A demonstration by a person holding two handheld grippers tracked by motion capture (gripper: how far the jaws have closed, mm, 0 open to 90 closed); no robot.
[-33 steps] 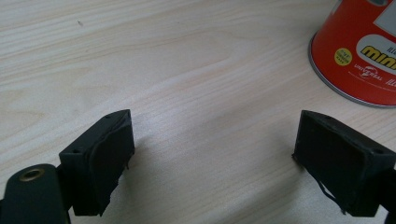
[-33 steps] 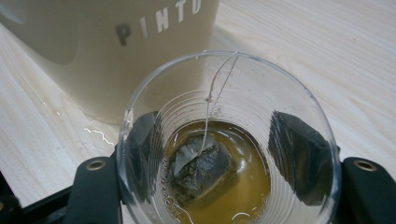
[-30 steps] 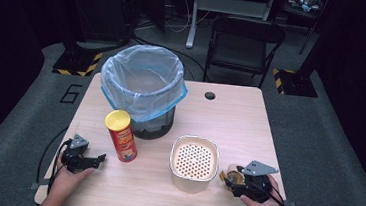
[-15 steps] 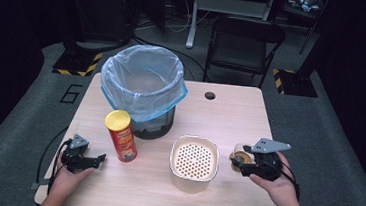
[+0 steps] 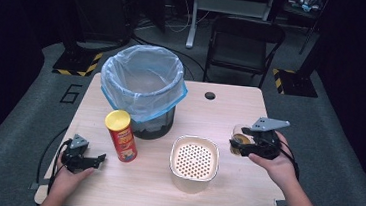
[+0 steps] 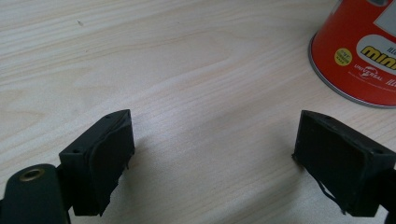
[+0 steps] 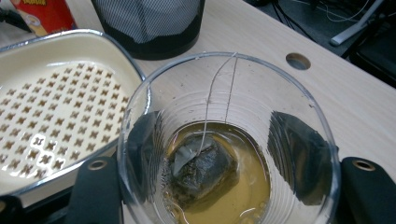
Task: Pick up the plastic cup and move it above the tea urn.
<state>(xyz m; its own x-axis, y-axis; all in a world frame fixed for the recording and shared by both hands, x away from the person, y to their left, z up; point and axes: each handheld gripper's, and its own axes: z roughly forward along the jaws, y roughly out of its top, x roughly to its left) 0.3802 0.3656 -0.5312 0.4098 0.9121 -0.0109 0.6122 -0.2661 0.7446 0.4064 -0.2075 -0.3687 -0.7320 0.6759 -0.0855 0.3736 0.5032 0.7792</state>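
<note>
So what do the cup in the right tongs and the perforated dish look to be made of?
The cup looks like clear thin plastic: ridged see-through walls show the tea bag inside. The dish seems glossy cream enamel or ceramic with a darker rim; which one is uncertain.

We see a pale wooden counter (image 5: 220,111) carrying a lined bin (image 5: 142,92), a red can (image 5: 122,137) upright beside it, and a perforated cream dish (image 5: 194,163).
</note>
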